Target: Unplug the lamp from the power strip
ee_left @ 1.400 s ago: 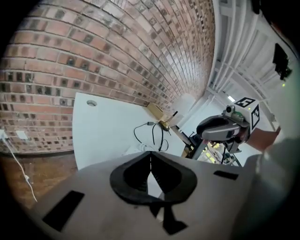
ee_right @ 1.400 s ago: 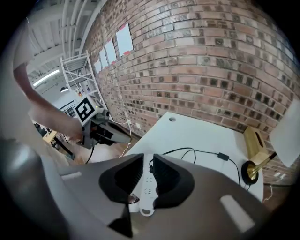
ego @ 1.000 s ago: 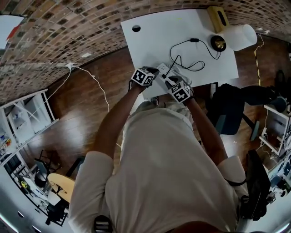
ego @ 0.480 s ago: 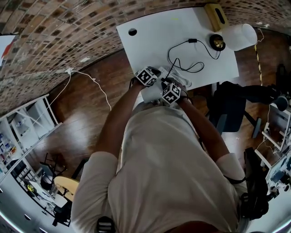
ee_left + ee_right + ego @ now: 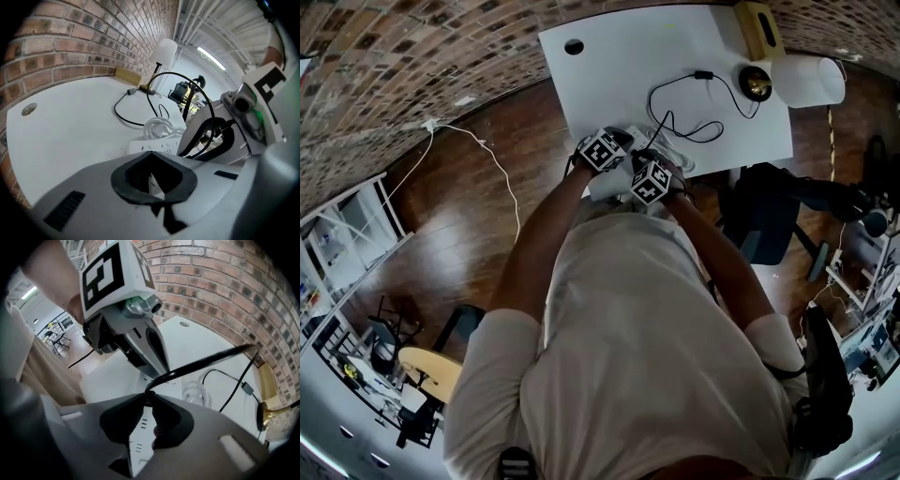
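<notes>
White table [image 5: 619, 66] against a brick wall, seen from above my head. My two claws meet over a white power strip [image 5: 154, 147] that lies at the table's near edge.

My right claw [image 5: 146, 398] points steeply down. Its jaws have just been closing, and their tips now pinch the dark end of the lamp's black cord [image 5: 201, 363] where it meets the strip. That end is the plug [image 5: 150, 391], I think, though my pads cover most of it. Behind the tips the pads bow apart, and the strip's slots show through the gap.

My left claw [image 5: 153, 157] slants down just beside the right one. Its jaw tips are together over the strip's top face, with nothing gripped.

From the plug the cord loops across the table to the lamp [image 5: 806, 82]. The lamp stands at the far right corner, with a brass base [image 5: 757, 84] and a white shade. A coil of white cable [image 5: 159, 126] lies just beyond the strip.
</notes>
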